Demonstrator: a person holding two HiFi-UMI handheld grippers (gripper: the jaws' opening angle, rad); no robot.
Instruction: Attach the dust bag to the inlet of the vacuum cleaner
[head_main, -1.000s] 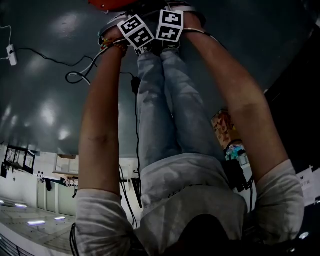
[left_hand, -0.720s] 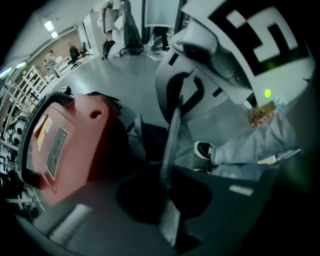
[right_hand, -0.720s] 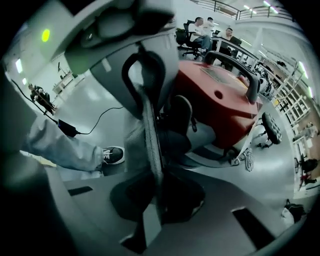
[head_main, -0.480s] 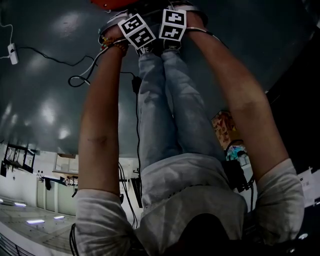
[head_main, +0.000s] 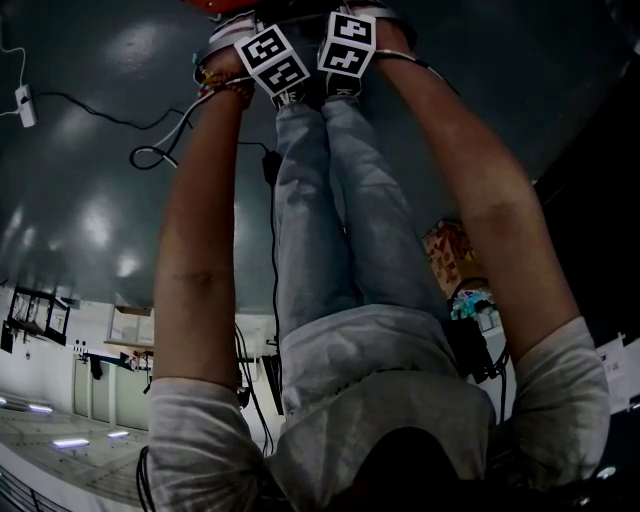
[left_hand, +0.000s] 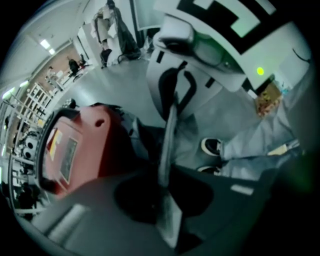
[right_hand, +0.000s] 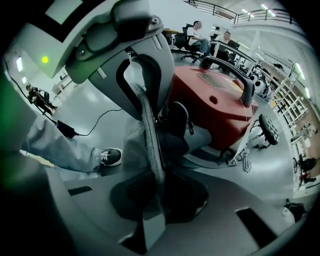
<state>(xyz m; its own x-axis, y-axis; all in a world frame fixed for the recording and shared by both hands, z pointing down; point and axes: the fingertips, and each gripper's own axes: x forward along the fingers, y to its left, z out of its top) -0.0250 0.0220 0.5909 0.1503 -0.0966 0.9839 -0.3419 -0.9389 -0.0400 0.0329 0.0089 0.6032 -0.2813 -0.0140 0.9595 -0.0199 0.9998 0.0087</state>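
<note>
Both grippers are held out over a red vacuum cleaner (head_main: 225, 6) on the grey floor. The left gripper (head_main: 272, 62) and the right gripper (head_main: 348, 45) face each other closely. In the left gripper view the jaws (left_hand: 165, 187) are shut on a thin grey edge of the dust bag (left_hand: 169, 140), with the red vacuum body (left_hand: 85, 145) to the left. In the right gripper view the jaws (right_hand: 156, 187) are shut on the same flat edge, with grey bag fabric (right_hand: 131, 145) hanging beside it. The vacuum (right_hand: 215, 105) with its black handle lies just behind. The inlet is hidden.
The person's jeans-clad legs (head_main: 330, 200) and shoes (left_hand: 212, 146) stand right beside the vacuum. A black cable (head_main: 150, 155) loops over the floor towards a white plug adapter (head_main: 24, 108). A coiled cord (right_hand: 246, 160) lies at the vacuum's base. Seated people (right_hand: 197, 35) are far behind.
Both grippers have edged slightly further away, towards the vacuum. The cable loop on the floor has shifted a little. Both grips on the dust bag are unchanged.
</note>
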